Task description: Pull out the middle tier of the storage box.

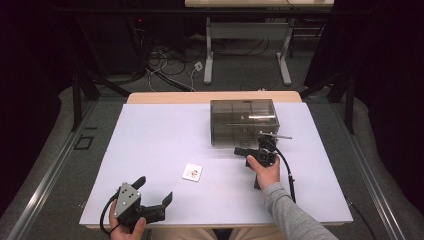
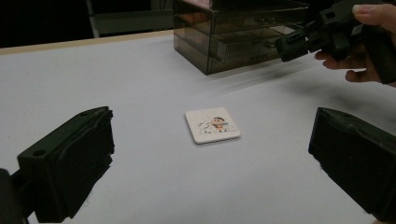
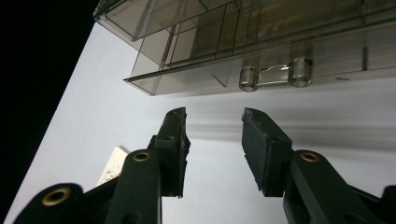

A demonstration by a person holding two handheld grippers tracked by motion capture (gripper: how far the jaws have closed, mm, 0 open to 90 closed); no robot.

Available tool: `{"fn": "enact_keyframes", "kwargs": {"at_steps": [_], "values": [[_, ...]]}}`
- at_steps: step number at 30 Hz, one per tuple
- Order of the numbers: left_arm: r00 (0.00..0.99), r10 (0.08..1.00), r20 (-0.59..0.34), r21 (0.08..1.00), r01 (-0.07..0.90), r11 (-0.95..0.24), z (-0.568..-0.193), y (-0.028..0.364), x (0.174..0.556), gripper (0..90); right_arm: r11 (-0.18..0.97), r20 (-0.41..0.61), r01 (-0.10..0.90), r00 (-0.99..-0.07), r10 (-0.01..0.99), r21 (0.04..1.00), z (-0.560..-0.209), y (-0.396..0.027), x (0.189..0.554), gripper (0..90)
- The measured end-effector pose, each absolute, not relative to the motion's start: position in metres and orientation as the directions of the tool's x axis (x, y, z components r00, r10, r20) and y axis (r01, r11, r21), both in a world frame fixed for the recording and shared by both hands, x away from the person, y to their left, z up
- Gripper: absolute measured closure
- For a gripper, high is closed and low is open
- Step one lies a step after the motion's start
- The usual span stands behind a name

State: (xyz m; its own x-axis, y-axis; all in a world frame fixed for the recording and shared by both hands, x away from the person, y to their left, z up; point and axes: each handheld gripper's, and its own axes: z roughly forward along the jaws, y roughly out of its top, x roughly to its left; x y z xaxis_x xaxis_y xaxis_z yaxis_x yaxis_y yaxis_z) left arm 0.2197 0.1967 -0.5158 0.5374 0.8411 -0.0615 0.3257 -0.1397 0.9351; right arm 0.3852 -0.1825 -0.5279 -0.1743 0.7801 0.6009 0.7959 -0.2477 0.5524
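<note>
Standing just in front of the smoky plastic drawer box, the right hand-held gripper points at its lower drawer, with the person's right hand wrapped around the grip. Seen along that gripper's own jaws, they are partly spread with nothing between them, and the clear drawer handle sits a little beyond the tips, untouched. The drawer front looks flush with the box, though I cannot tell for certain from the tilted angle.

Down at the near left corner of the white desk, the left hand-held gripper is held low in the left hand, its jaws spread wide and empty, aimed across the surface.

Between the two grippers lies a small square white coaster with a cartoon figure printed on it, flat on the desk, well apart from the box and from both sets of jaws.
</note>
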Motion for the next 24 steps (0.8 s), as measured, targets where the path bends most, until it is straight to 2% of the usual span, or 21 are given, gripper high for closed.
{"fn": "enact_keyframes", "kwargs": {"at_steps": [8, 16, 24], "values": [[0.534, 0.843, -0.062, 0.936, 0.325, -0.137, -0.516, 0.196, 0.219, 0.7, -0.204, 0.578, 0.787, -0.223, 0.785, 0.582, -0.518, -0.188, 0.384, 58.2], [0.531, 0.845, -0.066, 0.938, 0.322, -0.129, -0.516, 0.196, 0.22, 0.7, -0.186, 0.551, 0.778, -0.233, 0.802, 0.6, -0.51, -0.191, 0.384, 56.1], [0.531, 0.845, -0.067, 0.937, 0.324, -0.129, -0.516, 0.196, 0.22, 0.7, -0.145, 0.484, 0.756, -0.248, 0.839, 0.639, -0.496, -0.196, 0.389, 45.6]]}}
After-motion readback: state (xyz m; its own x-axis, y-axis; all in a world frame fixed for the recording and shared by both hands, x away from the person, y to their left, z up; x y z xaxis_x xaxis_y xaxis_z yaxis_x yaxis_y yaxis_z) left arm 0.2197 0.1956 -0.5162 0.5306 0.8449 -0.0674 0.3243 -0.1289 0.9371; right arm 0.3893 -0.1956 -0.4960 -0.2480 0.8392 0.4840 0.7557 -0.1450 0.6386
